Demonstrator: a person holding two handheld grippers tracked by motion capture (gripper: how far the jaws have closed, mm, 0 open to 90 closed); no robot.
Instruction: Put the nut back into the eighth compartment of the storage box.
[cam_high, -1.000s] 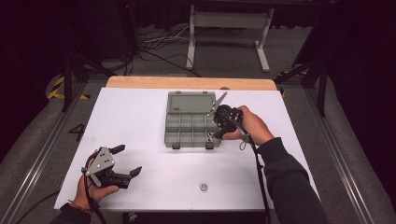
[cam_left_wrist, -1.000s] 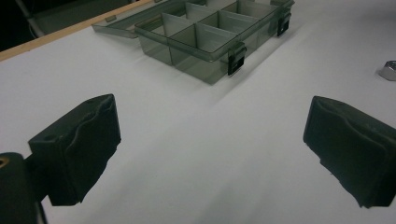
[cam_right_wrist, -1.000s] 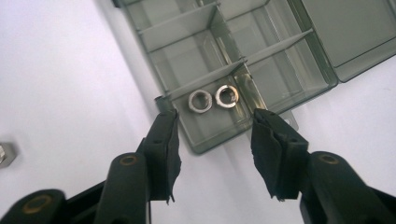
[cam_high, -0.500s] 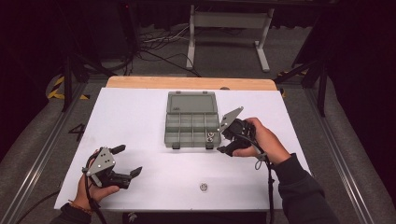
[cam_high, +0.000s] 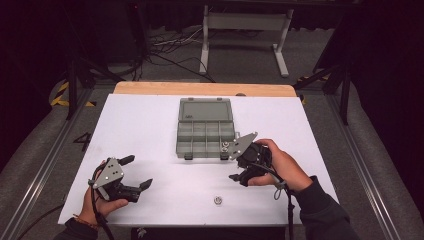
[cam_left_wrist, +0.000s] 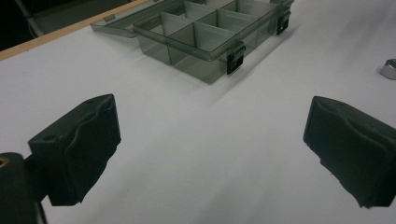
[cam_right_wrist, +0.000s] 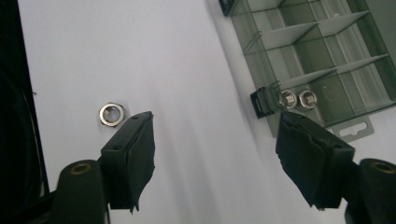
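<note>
Nut (cam_high: 218, 200): small, hard, slippery steel; I'd pinch across its flats, at 7 o'clock from my right hand-held gripper (cam_high: 239, 176).
Right jaws: just opening, empty.
Left hand-held gripper (cam_high: 139, 176): wide, empty.

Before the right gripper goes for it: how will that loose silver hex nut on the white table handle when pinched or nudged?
The small silver hex nut lies flat on the white table, so it probably won't roll. Being low and shiny metal, it may slip between the right gripper's broad black pads. A nudge would likely slide it on the smooth surface.
</note>
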